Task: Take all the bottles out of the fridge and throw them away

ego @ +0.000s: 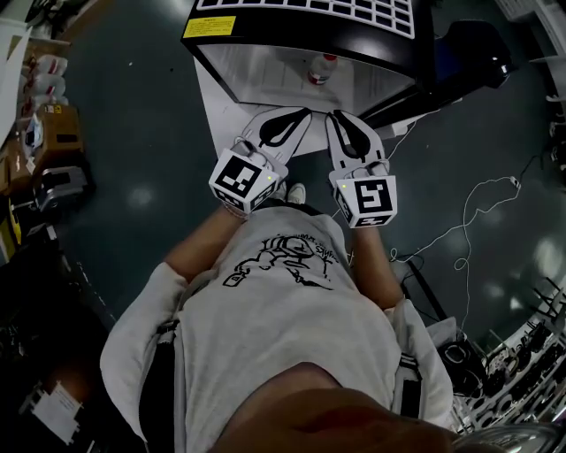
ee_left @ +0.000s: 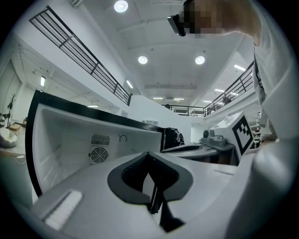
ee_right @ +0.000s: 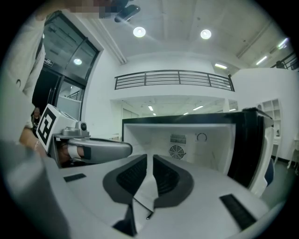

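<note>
**Head view, with both gripper views.** A single bottle (ego: 323, 69), pale with a red top, stands inside the open fridge (ego: 256, 66). It sits at 12 o'clock in the head view, slightly right of centre in the white compartment. Neither gripper view shows it.

- **Fridge.** The rear wall carries a round fan grille (ee_right: 176, 151) with a slotted vent just above it. A yellow label (ego: 209, 26) lies on the black cabinet top at 11 o'clock. The dark door (ego: 469, 53) hangs open at 1 o'clock.
- **Left hand-held gripper (ego: 305, 112).** Its jaws are together with nothing between them. The tips are aimed toward 1 o'clock at the fridge mouth and stay apart from the bottle.
- **Right hand-held gripper (ego: 336, 116).** It lies just beside the left one. Its jaws are closed to a hairline slit and hold nothing. The tips are aimed toward 11 o'clock, so the two pairs of tips converge just short of the opening.
- **Marker cubes.** Each gripper carries one at its near end, the left marker cube (ego: 243, 181) and the right marker cube (ego: 371, 199).
- **Surroundings.** The person's shoes (ego: 287, 190) show between the cubes on the dark floor (ego: 141, 133). A white cable (ego: 469, 221) trails across the floor at 3 o'clock.
</note>
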